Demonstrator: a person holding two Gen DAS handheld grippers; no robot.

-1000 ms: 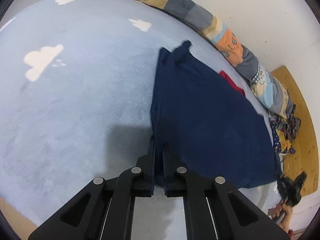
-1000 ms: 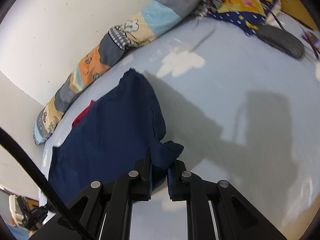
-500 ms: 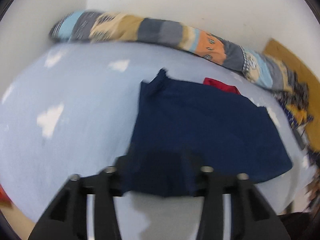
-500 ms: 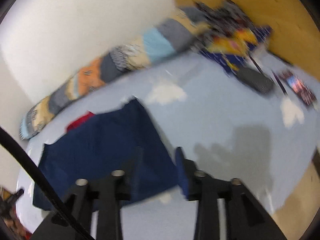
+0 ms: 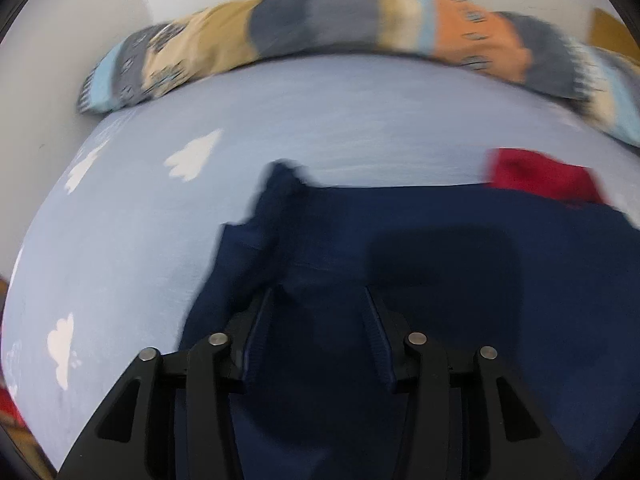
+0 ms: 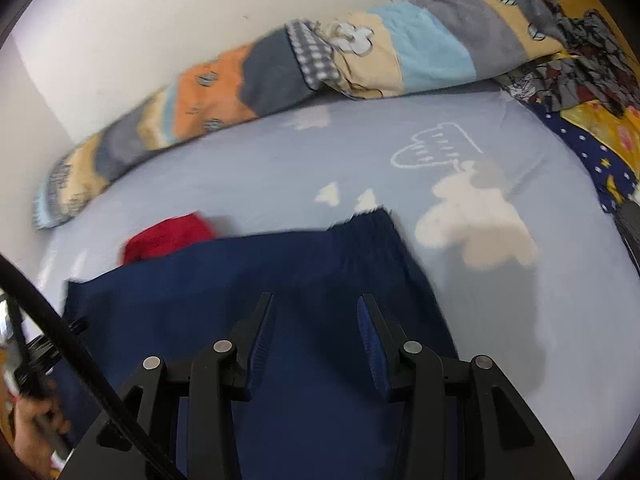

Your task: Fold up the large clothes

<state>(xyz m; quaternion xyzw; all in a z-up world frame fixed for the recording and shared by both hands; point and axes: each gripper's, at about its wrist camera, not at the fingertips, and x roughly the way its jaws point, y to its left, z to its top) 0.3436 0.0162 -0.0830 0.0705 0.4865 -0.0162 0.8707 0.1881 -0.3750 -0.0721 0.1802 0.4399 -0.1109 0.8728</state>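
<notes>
Both grippers' fingers spread wide, empty, over the navy garment [image 5: 440, 248]

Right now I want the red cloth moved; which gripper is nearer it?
Hard to call. The red cloth lies beyond the navy garment, ahead-left of the right gripper and ahead-right of the left gripper.

My left wrist view is smeared: the patchwork bolster [image 5: 360, 20] and the red cloth [image 5: 540, 176] have no crisp edges. The navy garment [image 5: 440, 260] covers the red cloth's near part and runs off the frame. I can't resolve the clutter [image 6: 592, 60] at the bed's far corner.
</notes>
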